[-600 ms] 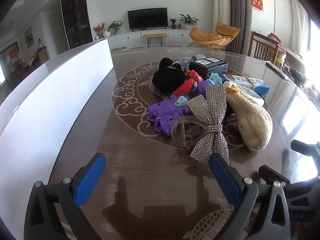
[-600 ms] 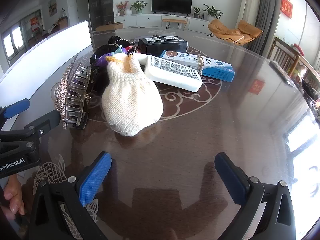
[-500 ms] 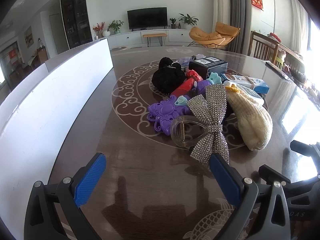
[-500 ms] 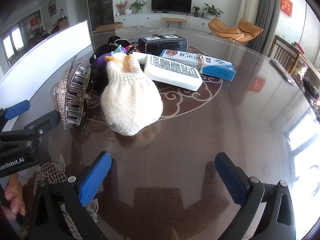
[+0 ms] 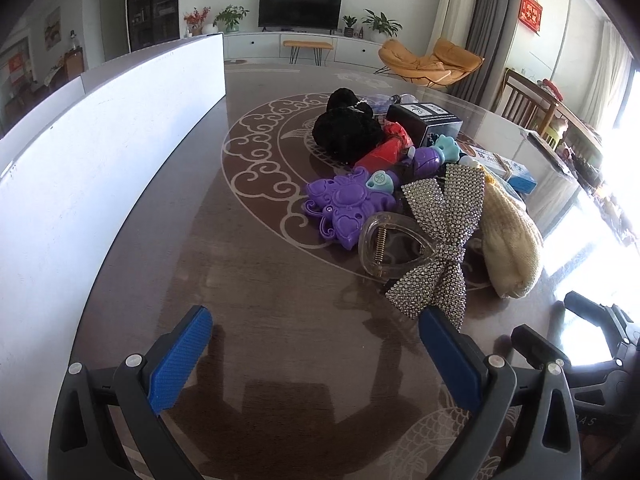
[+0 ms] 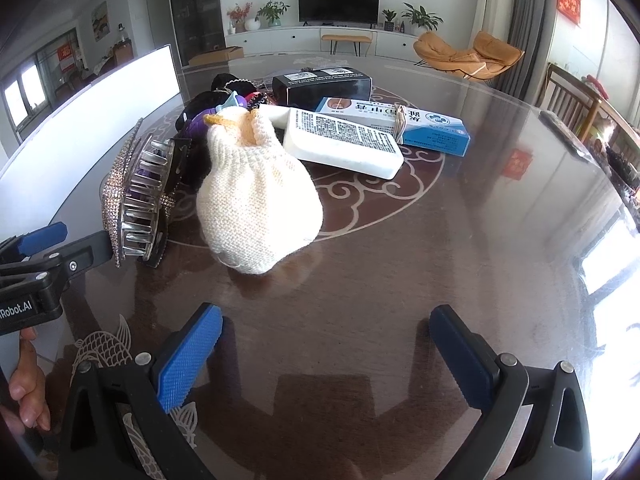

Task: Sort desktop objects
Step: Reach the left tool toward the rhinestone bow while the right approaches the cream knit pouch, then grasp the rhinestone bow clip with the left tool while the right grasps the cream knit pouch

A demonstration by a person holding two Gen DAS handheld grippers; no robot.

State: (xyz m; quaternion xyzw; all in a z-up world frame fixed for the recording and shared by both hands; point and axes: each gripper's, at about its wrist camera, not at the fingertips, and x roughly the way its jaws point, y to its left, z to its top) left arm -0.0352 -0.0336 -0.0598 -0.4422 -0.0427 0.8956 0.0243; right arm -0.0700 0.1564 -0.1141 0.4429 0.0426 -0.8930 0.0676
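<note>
A pile of objects lies on the brown table. In the left wrist view: a rhinestone bow hair claw (image 5: 436, 240), a purple plastic toy (image 5: 346, 208), a black fluffy item (image 5: 344, 128), a red item (image 5: 386, 148), a cream knit pouch (image 5: 510, 248), a black box (image 5: 426, 122). My left gripper (image 5: 316, 356) is open, just short of the bow. In the right wrist view: the knit pouch (image 6: 256, 200), the hair claw (image 6: 140, 200), a white box (image 6: 344, 142), a blue-white box (image 6: 396, 124), the black box (image 6: 322, 86). My right gripper (image 6: 326, 352) is open, short of the pouch.
A white panel (image 5: 100, 136) stands along the table's left side. The right gripper's fingers (image 5: 592, 320) show at the lower right of the left wrist view, and the left gripper (image 6: 44, 256) shows at the left of the right wrist view. Chairs stand beyond the table's far right edge.
</note>
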